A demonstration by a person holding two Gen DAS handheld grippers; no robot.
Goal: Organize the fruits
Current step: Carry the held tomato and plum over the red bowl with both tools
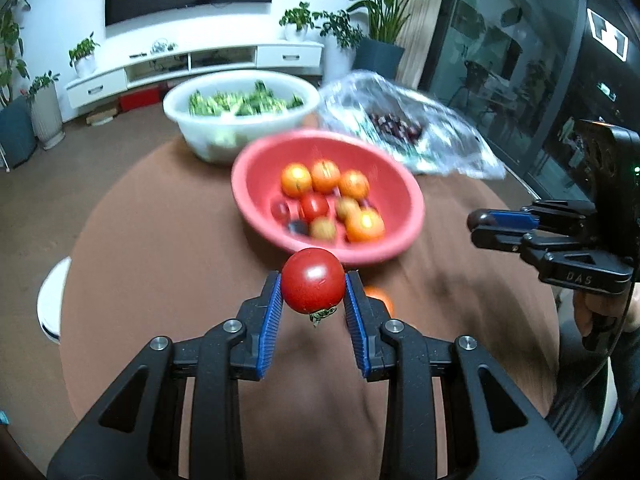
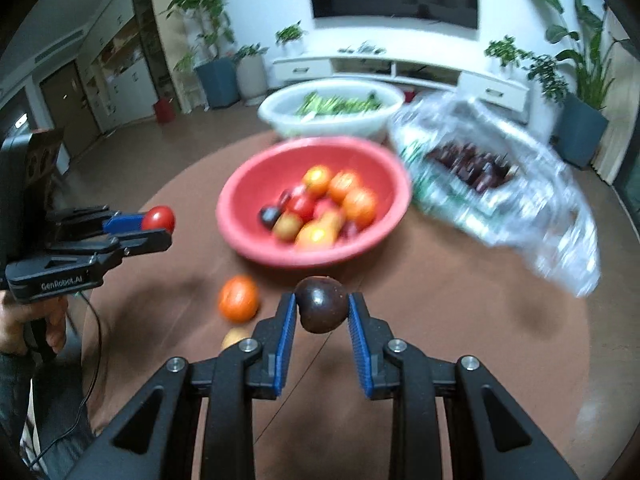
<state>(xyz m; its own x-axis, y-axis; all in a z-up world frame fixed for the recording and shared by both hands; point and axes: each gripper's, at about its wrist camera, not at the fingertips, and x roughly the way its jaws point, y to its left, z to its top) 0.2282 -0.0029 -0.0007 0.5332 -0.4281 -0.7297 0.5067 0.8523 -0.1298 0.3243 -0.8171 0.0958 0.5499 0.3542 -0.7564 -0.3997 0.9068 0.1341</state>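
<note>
My left gripper [image 1: 313, 284] is shut on a red tomato [image 1: 313, 280] and holds it above the brown table, just short of the red bowl [image 1: 256, 168]. It also shows at the left of the right wrist view [image 2: 160, 226]. My right gripper [image 2: 322, 306] is shut on a dark plum [image 2: 322, 304], also above the table near the red bowl [image 2: 248, 200]. The bowl holds several oranges, tomatoes and plums. An orange [image 2: 239, 298] and a yellowish fruit [image 2: 234, 338] lie on the table in front of the bowl.
A white basin [image 2: 280, 114] of green vegetables stands behind the red bowl. A clear plastic bag [image 2: 532, 200] with dark fruit lies at the right of the bowl. A white stool [image 1: 52, 304] stands left of the table.
</note>
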